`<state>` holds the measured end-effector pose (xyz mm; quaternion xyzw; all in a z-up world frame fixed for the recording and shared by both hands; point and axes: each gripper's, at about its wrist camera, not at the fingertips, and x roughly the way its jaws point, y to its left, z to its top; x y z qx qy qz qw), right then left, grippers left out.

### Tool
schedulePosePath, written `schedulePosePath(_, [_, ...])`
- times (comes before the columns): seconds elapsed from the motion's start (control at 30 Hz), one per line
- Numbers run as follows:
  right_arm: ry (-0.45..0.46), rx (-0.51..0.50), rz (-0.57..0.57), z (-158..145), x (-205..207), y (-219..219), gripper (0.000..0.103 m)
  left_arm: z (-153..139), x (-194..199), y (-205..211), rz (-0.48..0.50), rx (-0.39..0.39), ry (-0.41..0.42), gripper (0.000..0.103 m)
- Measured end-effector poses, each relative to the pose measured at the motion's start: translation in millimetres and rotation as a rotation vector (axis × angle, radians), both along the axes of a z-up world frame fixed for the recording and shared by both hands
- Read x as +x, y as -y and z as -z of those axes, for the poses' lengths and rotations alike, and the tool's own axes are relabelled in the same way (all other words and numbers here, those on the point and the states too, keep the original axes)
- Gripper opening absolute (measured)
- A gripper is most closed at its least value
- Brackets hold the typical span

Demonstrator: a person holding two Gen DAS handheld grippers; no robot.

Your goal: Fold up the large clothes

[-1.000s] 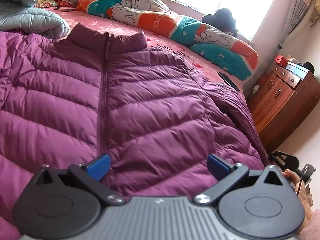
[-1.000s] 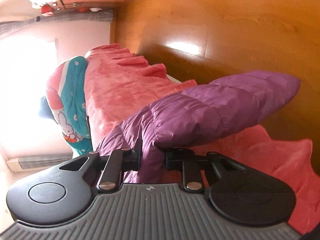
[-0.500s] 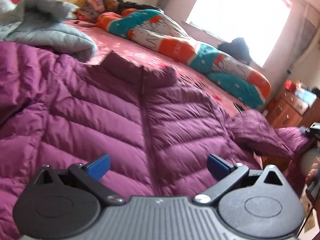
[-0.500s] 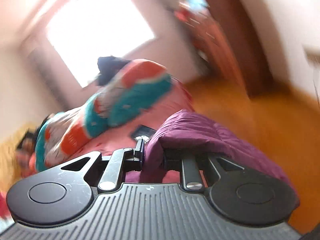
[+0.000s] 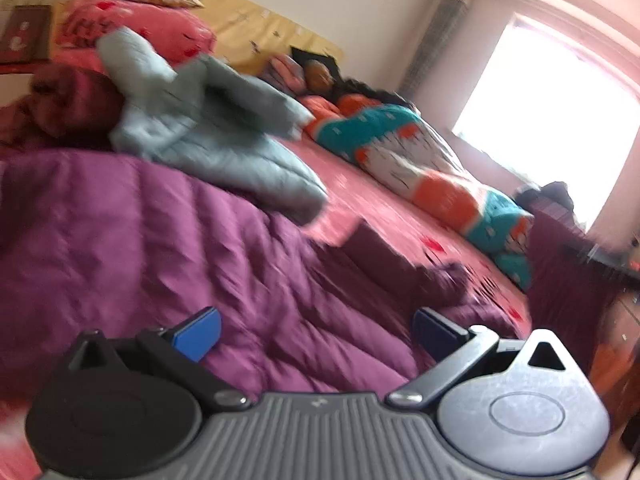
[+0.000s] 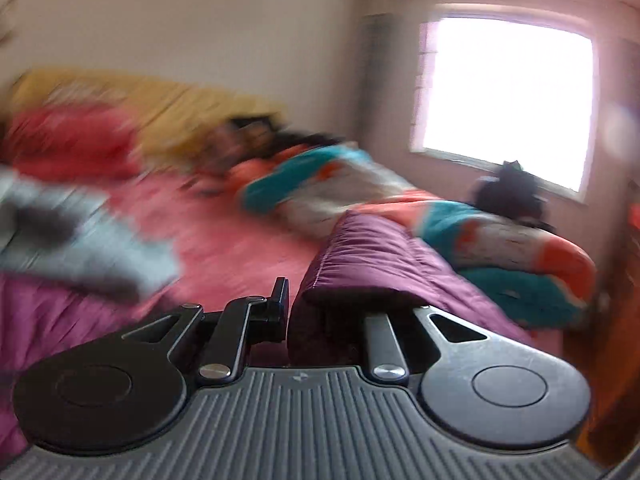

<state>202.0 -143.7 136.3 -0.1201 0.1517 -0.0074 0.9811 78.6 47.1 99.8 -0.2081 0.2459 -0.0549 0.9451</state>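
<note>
In the left wrist view, we see the purple down jacket (image 5: pixel 168 248) spread flat on the bed (image 5: pixel 372 216), which is covered with a pink sheet. Our left gripper (image 5: pixel 316 334) hovers over the jacket's lower part with its blue fingers (image 5: pixel 198 332) spread wide apart and nothing between them. The jacket's dark collar (image 5: pixel 384 256) lies beyond the gripper. A grey-blue quilted garment (image 5: pixel 208 136) is heaped on the bed, overlapping the jacket's far edge, and a rolled teal and orange quilt (image 5: pixel 420 160) runs along the bed's far side, toward the window (image 5: pixel 552 120).

In the right wrist view, blurred by motion, our right gripper (image 6: pixel 294 312) is clenched on the jacket's purple sleeve (image 6: pixel 372 268). The sleeve fabric bulges up over the right-hand finger and hides it, so only the left finger (image 6: pixel 280 304) shows, pressed against the cloth. The sleeve is held up above the bed's pink sheet (image 6: pixel 240 248), in front of the quilt.
</note>
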Motion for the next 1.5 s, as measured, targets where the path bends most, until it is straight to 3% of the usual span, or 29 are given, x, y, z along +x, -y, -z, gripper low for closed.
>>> schedulePosePath(0.17, [-0.144,-0.18,-0.148,61,19,-76,0.02,3,10,-32,-0.089,0.007,0.013,0.102])
schedulePosePath(0.33, [-0.278,-0.361,-0.211,126,6,-124,0.022,10,15,-58,-0.125,-0.09,-0.013,0.102])
schedulePosePath(0.37, [-0.295,-0.369,-0.212,133,4,-127,0.032,11,15,-60,-0.123,-0.102,-0.016,0.102])
schedulePosePath(0.4, [-0.315,-0.361,-0.21,139,2,-129,0.051,12,16,-61,-0.119,-0.106,-0.017,0.102])
schedulePosePath(0.47, [-0.327,-0.339,-0.198,143,10,-130,0.067,13,16,-60,-0.107,-0.106,-0.012,0.102])
schedulePosePath(0.53, [-0.333,-0.317,-0.179,144,4,-132,0.07,14,16,-59,-0.095,-0.105,-0.011,0.102])
schedulePosePath(0.7, [-0.349,-0.168,-0.129,131,-29,-117,0.099,17,14,-56,-0.071,-0.102,-0.015,0.102])
schedulePosePath(0.9, [-0.33,0.062,-0.033,108,-71,-70,0.1,19,17,-46,-0.029,-0.083,-0.015,0.102])
schedulePosePath(1.03, [-0.245,0.394,0.106,84,-89,-1,0.1,19,17,-37,0.018,-0.066,0.0,0.102])
schedulePosePath(1.13, [-0.196,0.626,0.202,79,-77,53,0.1,19,15,-27,0.059,-0.029,0.011,0.102])
schedulePosePath(1.2, [-0.162,0.674,0.257,81,-65,76,0.101,19,15,-20,0.084,-0.002,0.018,0.102])
schedulePosePath(1.33, [-0.158,0.763,0.258,91,-45,103,0.099,20,14,-9,0.14,0.027,0.029,0.102])
schedulePosePath(1.43, [-0.168,0.857,0.282,105,-27,113,0.082,22,13,0,0.181,0.055,0.028,0.102])
schedulePosePath(1.5, [-0.161,0.909,0.274,107,-21,115,0.053,23,13,4,0.205,0.073,0.025,0.102])
